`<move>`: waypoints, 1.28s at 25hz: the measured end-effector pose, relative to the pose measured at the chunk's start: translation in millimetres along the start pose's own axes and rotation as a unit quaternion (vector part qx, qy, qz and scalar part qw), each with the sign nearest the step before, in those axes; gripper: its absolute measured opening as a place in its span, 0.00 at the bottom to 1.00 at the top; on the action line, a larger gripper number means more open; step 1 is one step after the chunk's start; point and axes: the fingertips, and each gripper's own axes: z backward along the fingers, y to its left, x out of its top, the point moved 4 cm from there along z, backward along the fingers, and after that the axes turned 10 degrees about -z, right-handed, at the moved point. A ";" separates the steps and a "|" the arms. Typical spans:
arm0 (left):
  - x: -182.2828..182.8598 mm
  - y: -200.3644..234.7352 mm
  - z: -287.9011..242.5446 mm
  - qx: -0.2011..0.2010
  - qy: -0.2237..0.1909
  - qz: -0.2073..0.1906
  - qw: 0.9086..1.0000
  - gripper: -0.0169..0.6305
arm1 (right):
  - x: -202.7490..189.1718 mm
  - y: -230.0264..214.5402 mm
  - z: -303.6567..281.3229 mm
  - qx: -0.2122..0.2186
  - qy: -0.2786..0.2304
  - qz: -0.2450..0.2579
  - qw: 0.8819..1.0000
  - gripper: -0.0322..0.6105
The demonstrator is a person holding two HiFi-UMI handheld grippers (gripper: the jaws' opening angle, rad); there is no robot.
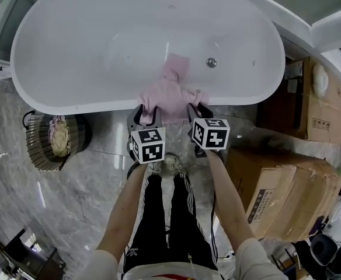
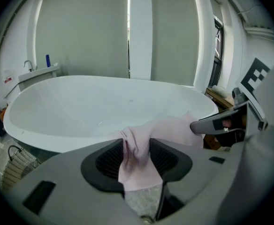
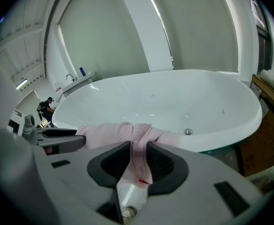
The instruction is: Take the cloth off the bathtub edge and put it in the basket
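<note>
White bathtub (image 1: 54, 101) rim: the left gripper (image 1: 143, 114) and the right gripper (image 1: 198, 109) each pinch a fold of the pink cloth (image 1: 169, 95) stretched between them, jaws narrowed onto it.

hidden: pale pink fabric cloth (image 1: 169, 95) corners, behind left gripper (image 1: 143, 114) and right gripper (image 1: 197, 111) | cut off: white oval bathtub (image 1: 89, 104) far rim, top edge | too small: round wicker basket (image 1: 35, 156) contents

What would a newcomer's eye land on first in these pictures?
The big white bathtub fills the top of the head view, with a pink cloth draped over its near edge. The left gripper and right gripper are each clamped on a fold of that cloth, side by side. A wicker basket stands on the marble floor to the left.
</note>
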 end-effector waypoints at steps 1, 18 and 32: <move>-0.1 -1.3 -0.1 -0.003 -0.001 0.008 1.000 0.31 | -0.3 0.2 -0.1 0.004 0.001 -0.002 1.000 0.23; 10.5 -2.1 8.7 -0.021 -0.006 0.039 0.999 0.08 | 7.1 11.7 10.8 -0.007 0.004 0.045 0.999 0.13; 143.4 41.4 109.3 0.007 -0.129 0.074 0.989 0.06 | 132.9 92.5 117.2 0.023 -0.110 0.113 0.987 0.13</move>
